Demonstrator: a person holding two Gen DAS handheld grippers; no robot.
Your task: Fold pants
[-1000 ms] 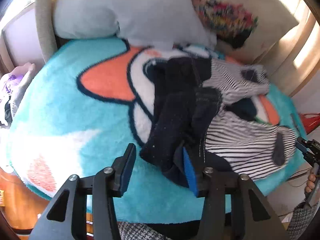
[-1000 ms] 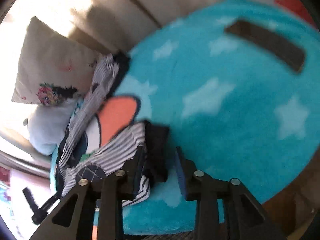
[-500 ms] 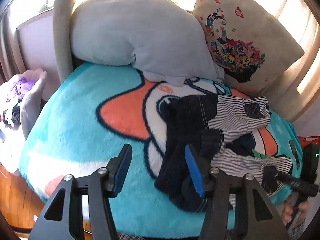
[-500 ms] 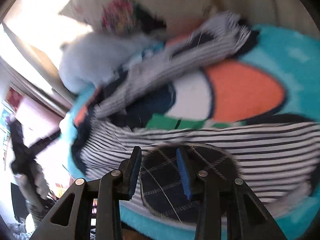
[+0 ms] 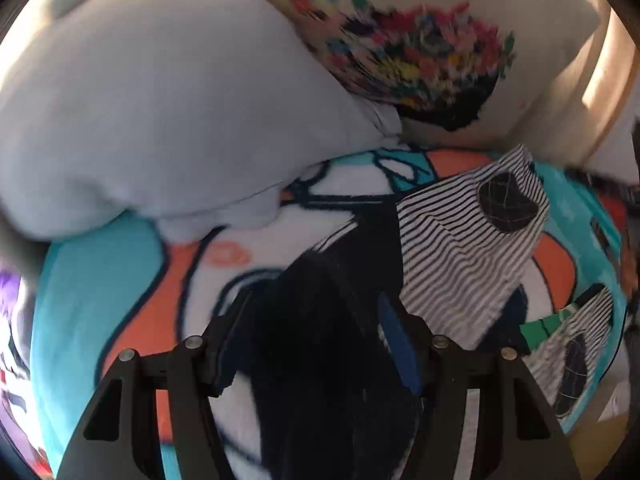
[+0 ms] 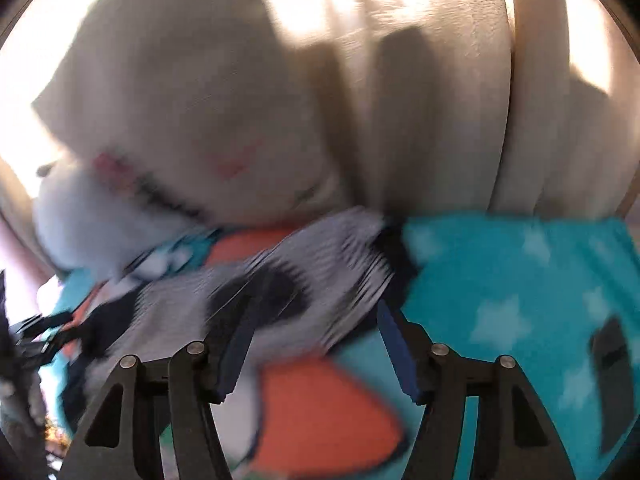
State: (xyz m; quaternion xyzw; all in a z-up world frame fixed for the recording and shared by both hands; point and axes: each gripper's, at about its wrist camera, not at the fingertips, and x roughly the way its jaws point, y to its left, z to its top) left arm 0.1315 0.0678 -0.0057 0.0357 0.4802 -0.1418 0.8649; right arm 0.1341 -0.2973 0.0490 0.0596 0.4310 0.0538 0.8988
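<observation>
the crumpled pants, dark navy at the waist with black-and-white striped legs and round dark knee patches, lay in a heap on the fleecy turquoise blanket with orange and white cartoon print. the left gripper had its jaws wide apart, with the navy waist bunched directly between and below them; whether either blue pad touched the cloth could not be told. the right gripper also had its jaws apart, and a striped leg with its knee patch lay just ahead of and between them, with the blanket's orange patch under the jaws.

judging by the heap, the step in hand was taking hold so the pants could be pulled out flat. it would go best if each gripper closed on one single edge, the left on the waistband and the right on a leg near its hem, not on a thick wad of layers, and if the two then drew apart evenly.

the right view was badly blurred, so the leg's hem and layering could not be read. the navy part ran out of frame below the left jaws. beyond the jaws lay a soft pale grey pillow and a cream cushion with a flower print, both smeared.
</observation>
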